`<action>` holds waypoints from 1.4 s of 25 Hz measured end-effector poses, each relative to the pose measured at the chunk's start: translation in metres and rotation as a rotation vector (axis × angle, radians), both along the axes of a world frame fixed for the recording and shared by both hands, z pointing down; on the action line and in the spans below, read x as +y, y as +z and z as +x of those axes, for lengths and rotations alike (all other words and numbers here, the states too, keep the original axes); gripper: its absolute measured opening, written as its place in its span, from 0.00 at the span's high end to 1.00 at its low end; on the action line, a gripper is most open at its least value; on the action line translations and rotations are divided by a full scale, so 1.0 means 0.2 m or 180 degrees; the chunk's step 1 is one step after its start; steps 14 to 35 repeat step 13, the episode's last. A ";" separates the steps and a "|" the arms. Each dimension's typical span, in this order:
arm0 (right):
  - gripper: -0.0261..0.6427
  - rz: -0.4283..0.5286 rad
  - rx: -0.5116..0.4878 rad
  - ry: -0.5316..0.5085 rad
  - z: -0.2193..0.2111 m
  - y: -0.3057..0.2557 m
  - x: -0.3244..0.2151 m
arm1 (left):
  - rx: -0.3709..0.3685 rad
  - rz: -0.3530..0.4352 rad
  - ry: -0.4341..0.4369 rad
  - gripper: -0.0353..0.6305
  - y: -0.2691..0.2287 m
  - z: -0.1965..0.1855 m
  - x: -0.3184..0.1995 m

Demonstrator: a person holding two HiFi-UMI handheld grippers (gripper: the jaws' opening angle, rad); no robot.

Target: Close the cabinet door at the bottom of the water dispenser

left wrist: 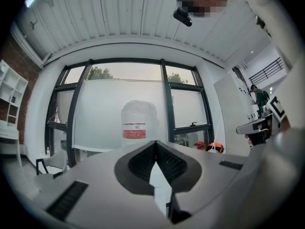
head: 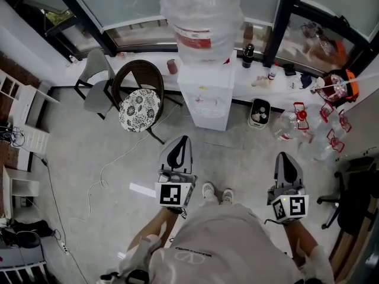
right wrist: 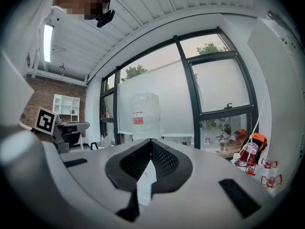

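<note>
The white water dispenser (head: 205, 96) stands against the window wall with a large clear bottle (head: 201, 13) on top. From above, its lower front (head: 208, 122) shows only as a narrow white strip, and I cannot tell how the cabinet door stands. My left gripper (head: 180, 141) is held level, a step short of the dispenser, shut with nothing between its jaws. Off to the right, my right gripper (head: 285, 157) is also shut and empty. The left gripper view shows the bottle (left wrist: 138, 125) just above the closed left gripper (left wrist: 155, 142). In the right gripper view the bottle (right wrist: 144, 111) stands above the closed right gripper (right wrist: 151, 140).
A wicker chair with a floral cushion (head: 140, 106) stands left of the dispenser, with a grey chair (head: 95, 86) behind it. A small bin (head: 259, 112) sits to the right, then several empty bottles (head: 314, 136) and an office chair (head: 355, 188). A white cable (head: 106, 171) trails across the floor.
</note>
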State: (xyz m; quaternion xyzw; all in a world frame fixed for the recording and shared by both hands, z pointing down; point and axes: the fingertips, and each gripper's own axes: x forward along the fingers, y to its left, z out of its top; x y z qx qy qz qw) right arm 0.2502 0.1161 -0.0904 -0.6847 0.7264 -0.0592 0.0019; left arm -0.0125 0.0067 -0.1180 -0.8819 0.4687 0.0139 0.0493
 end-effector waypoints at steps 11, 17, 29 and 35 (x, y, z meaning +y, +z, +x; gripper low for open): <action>0.94 0.0002 -0.0010 -0.0073 0.02 0.02 0.03 | 0.0054 -0.0039 0.0042 0.94 -0.01 0.07 0.05; 0.94 0.0001 -0.0019 -0.0074 0.02 0.02 0.03 | 0.0040 -0.0030 0.0031 0.94 -0.01 0.08 0.06; 0.94 0.0001 -0.0019 -0.0074 0.02 0.02 0.03 | 0.0040 -0.0030 0.0031 0.94 -0.01 0.08 0.06; 0.94 0.0001 -0.0019 -0.0074 0.02 0.02 0.03 | 0.0040 -0.0030 0.0031 0.94 -0.01 0.08 0.06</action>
